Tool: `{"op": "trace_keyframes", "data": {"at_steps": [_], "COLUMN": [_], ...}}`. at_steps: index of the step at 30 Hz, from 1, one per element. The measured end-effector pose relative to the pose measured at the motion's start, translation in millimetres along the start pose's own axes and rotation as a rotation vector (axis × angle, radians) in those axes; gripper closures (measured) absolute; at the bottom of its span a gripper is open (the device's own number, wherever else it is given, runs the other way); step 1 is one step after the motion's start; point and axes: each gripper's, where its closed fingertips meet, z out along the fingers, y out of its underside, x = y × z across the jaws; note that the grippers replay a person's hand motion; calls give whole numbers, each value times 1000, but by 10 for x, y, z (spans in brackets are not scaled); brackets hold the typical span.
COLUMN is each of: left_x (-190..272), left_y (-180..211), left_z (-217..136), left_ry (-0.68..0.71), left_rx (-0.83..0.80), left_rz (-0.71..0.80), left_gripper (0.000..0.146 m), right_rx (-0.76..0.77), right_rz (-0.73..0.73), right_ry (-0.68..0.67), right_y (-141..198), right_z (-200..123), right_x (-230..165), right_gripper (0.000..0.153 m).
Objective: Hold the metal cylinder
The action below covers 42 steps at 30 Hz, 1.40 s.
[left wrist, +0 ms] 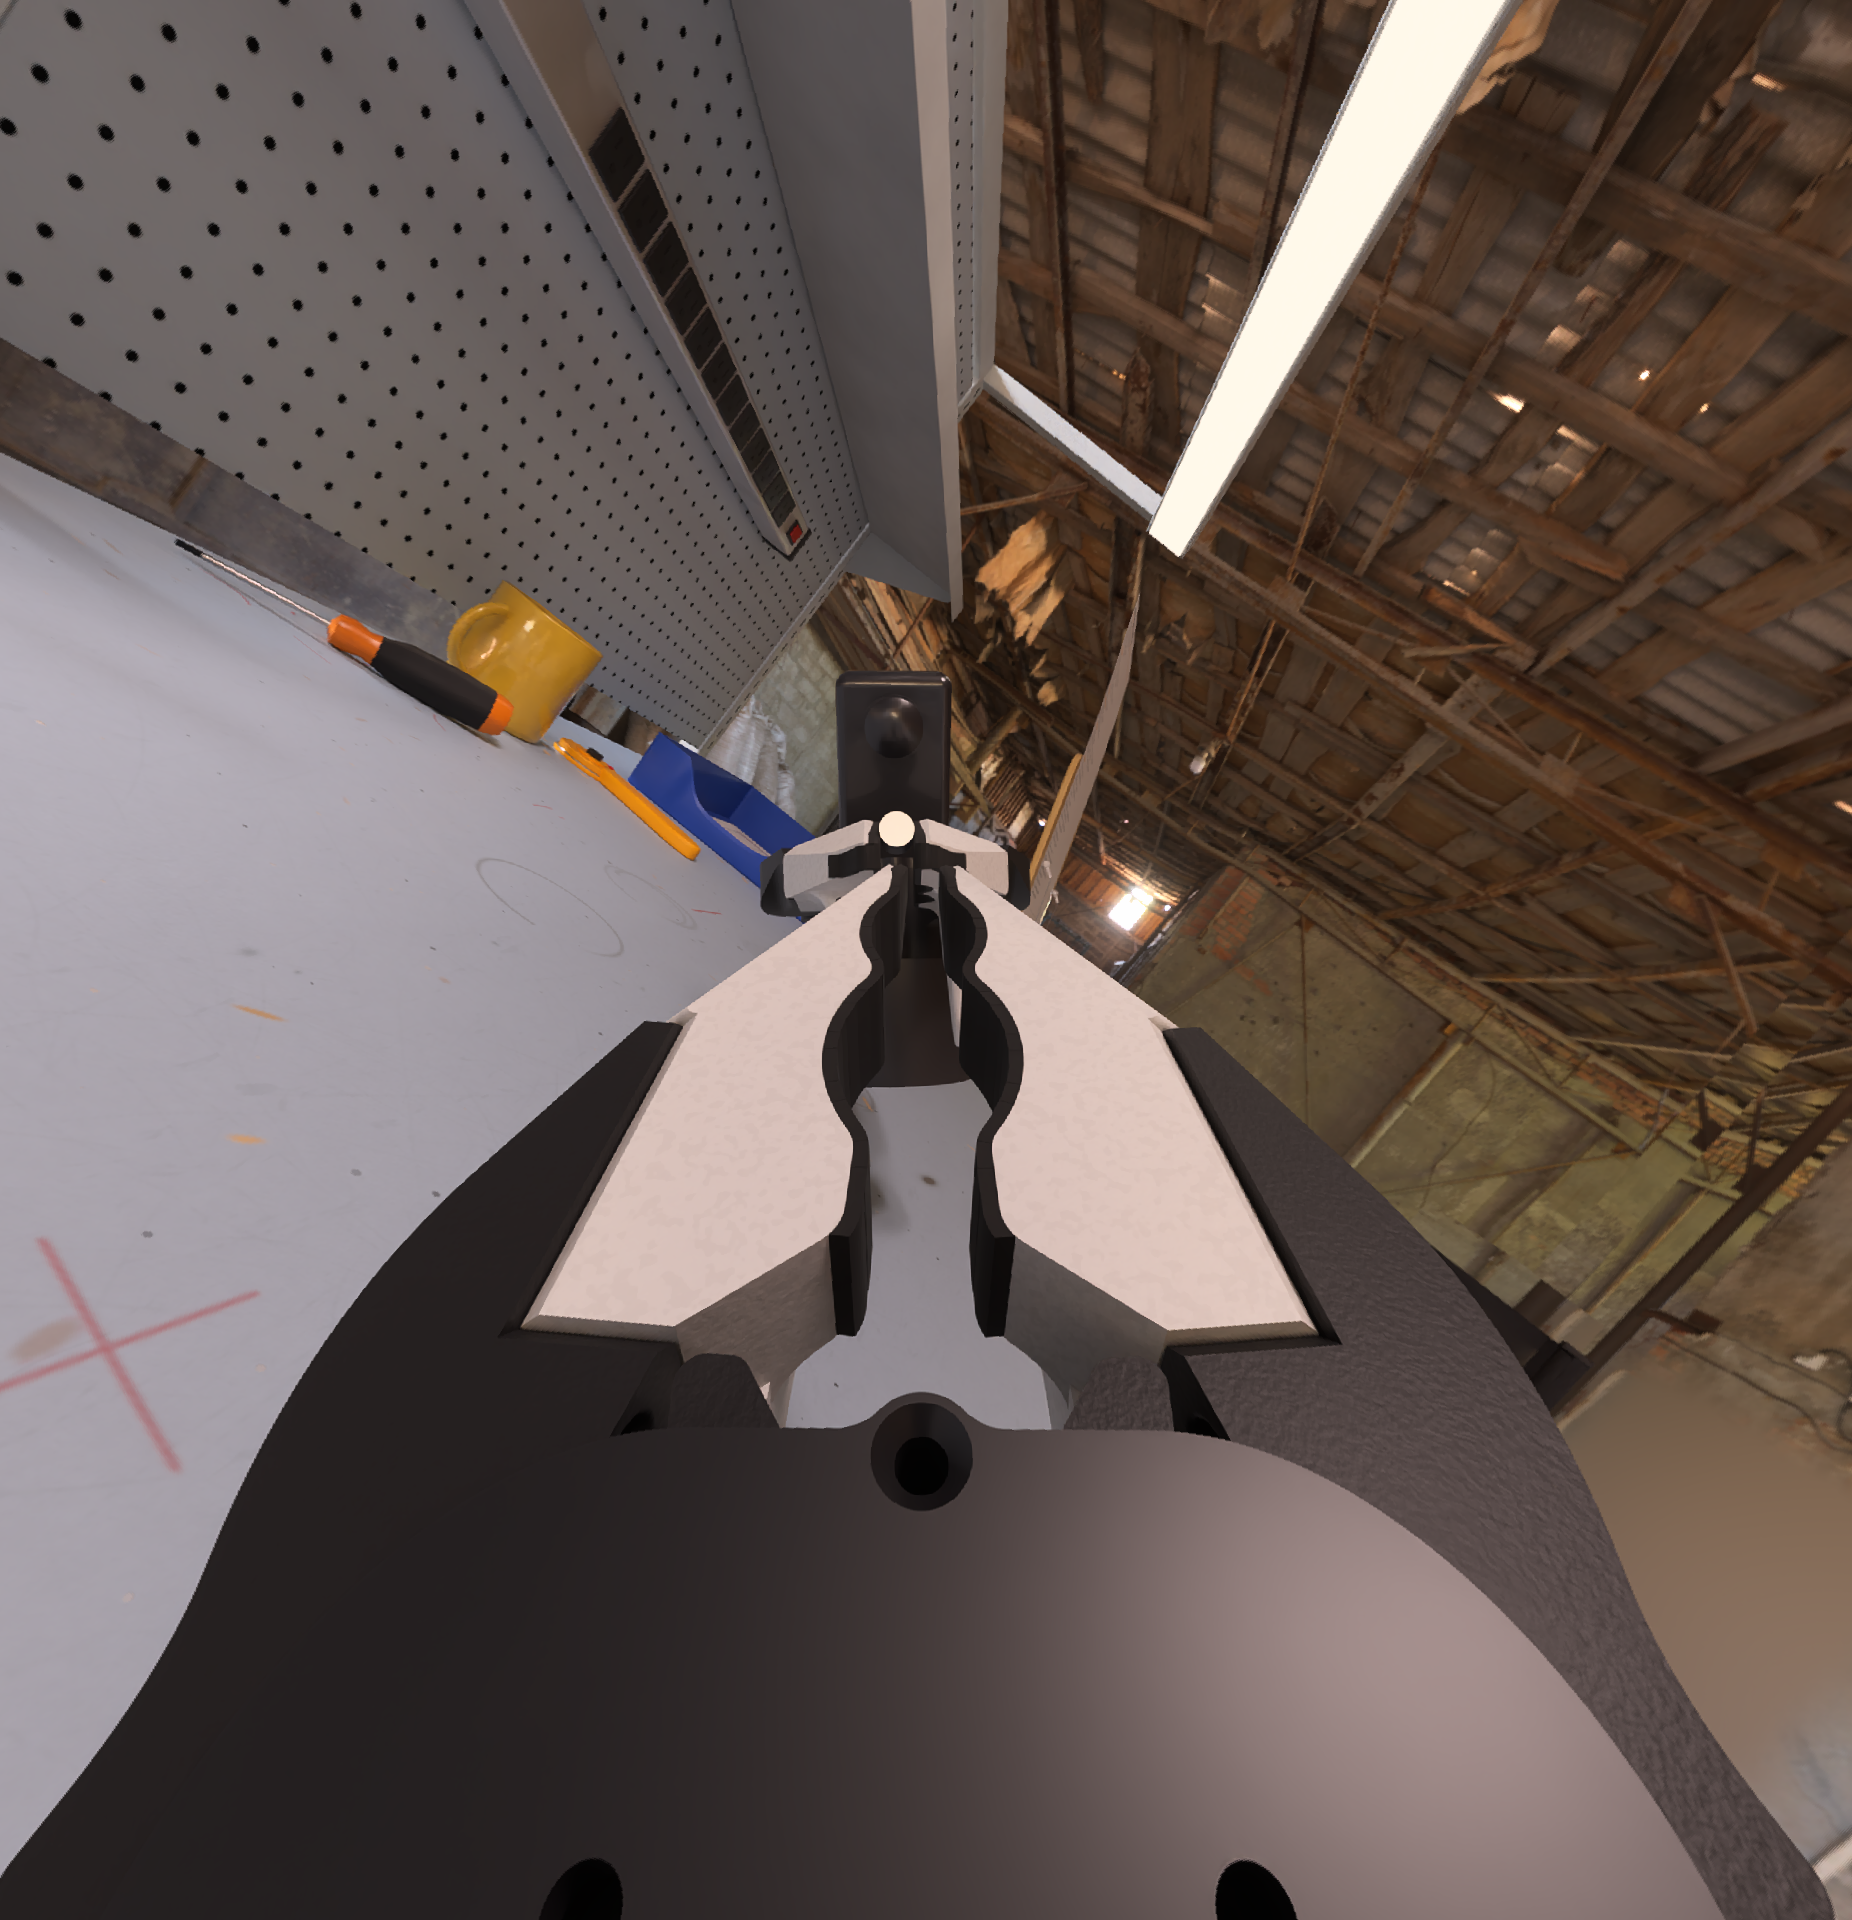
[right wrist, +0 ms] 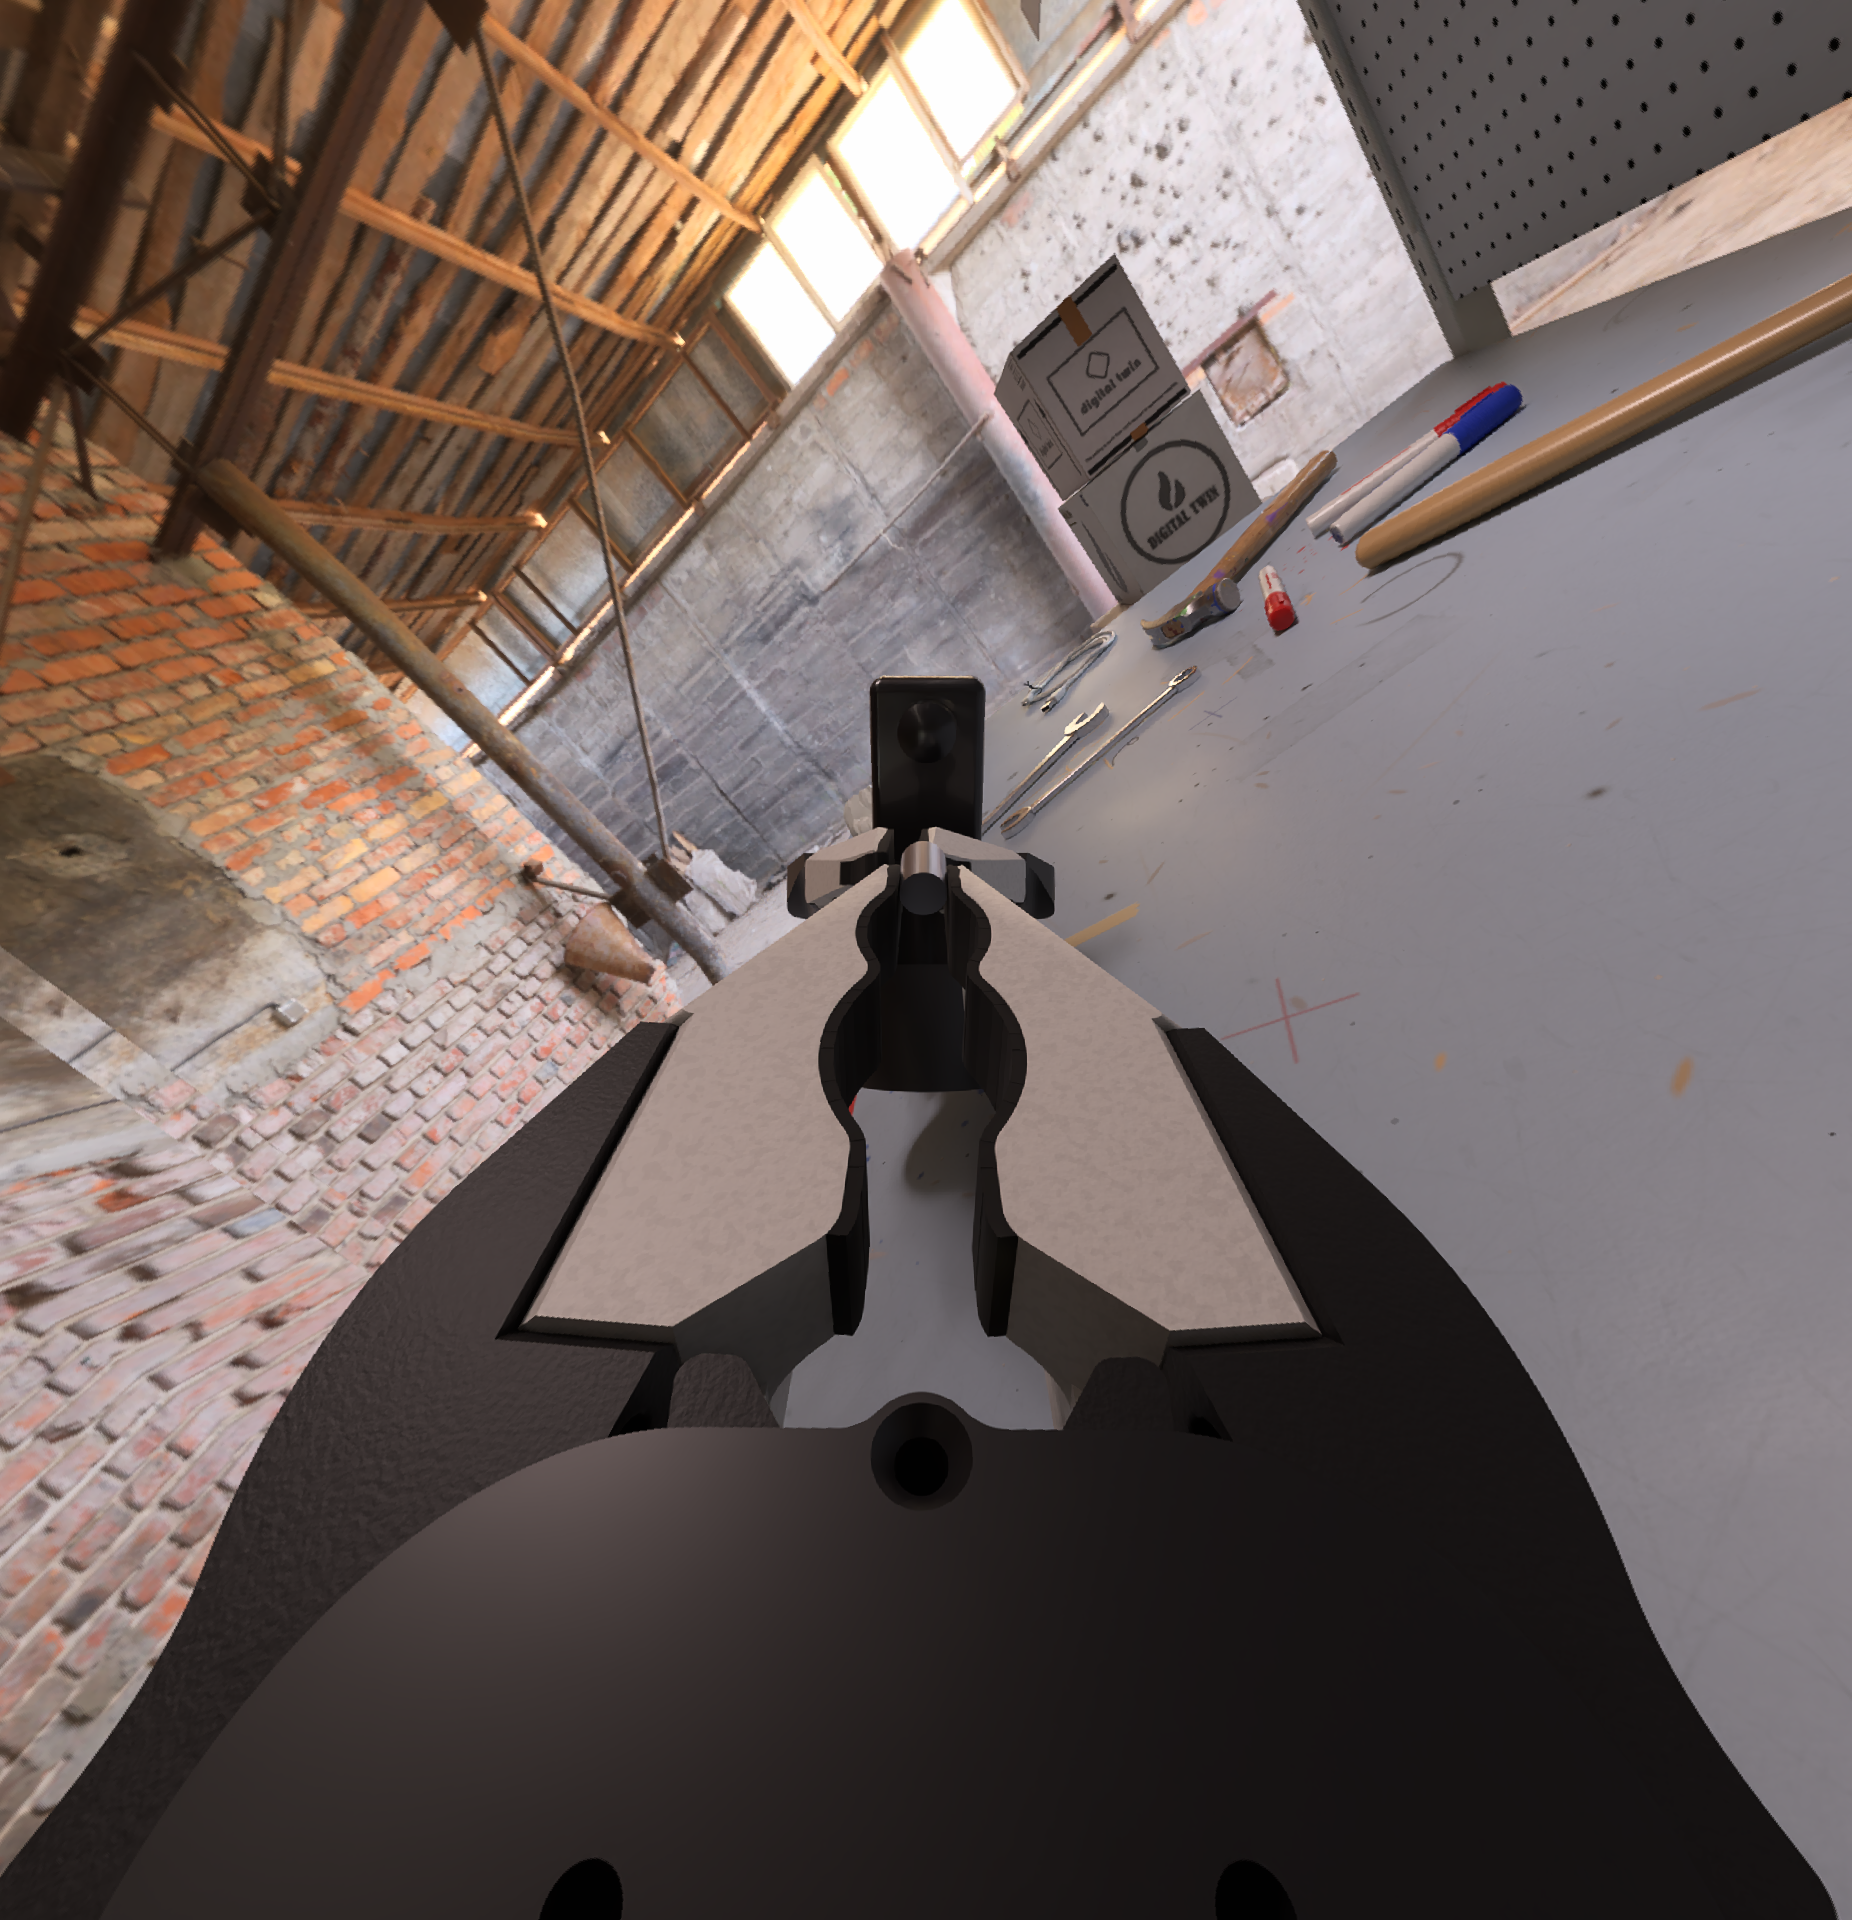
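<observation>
The metal cylinder (left wrist: pixel 896 829) is a short silvery pin, seen end-on at my left gripper's tips; in the right wrist view (right wrist: pixel 922 864) it shows as a short grey stub. My left gripper (left wrist: pixel 898 868) is shut on one end of it. My right gripper (right wrist: pixel 922 888) faces the left one and is shut on the other end. Each view shows the opposite gripper's black body (left wrist: pixel 891 727) (right wrist: pixel 924 748) right behind the cylinder. The cylinder is held in the air above the grey table (left wrist: pixel 278 987).
In the left wrist view, a yellow mug (left wrist: pixel 527 655), an orange-black screwdriver (left wrist: pixel 423 675), a yellow knife (left wrist: pixel 626 795) and a blue bin (left wrist: pixel 714 800) lie by the pegboard (left wrist: pixel 278 260). In the right wrist view: boxes (right wrist: pixel 1109 384), hammer (right wrist: pixel 1234 561), wrenches (right wrist: pixel 1098 748), markers (right wrist: pixel 1421 457), tube (right wrist: pixel 1628 416).
</observation>
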Motion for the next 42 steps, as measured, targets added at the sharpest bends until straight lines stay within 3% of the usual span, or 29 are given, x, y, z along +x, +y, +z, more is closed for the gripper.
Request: {"op": "trace_keyframes", "data": {"at_steps": [10,25,35,42], "left_x": [2,9,74,43], "left_y": [-4,65,16,41], "left_z": [-4,38,-7,6], "left_ry": [8,-43,38,22], "left_rx": [1,-37,-17,-39], "left_rz": [-12,98,19,-24], "left_gripper": [141,140,140,140], "right_rx": [-35,-35,-26,-28], "right_rz": [-6,-103,-117,-97], "right_ry": [-9,57,10,12], "right_y": [68,111,75,80], "right_z": [-3,-65,-6,-28], "right_x": [-28,-12,-99,-72], "right_gripper": [145,145,145,145]}}
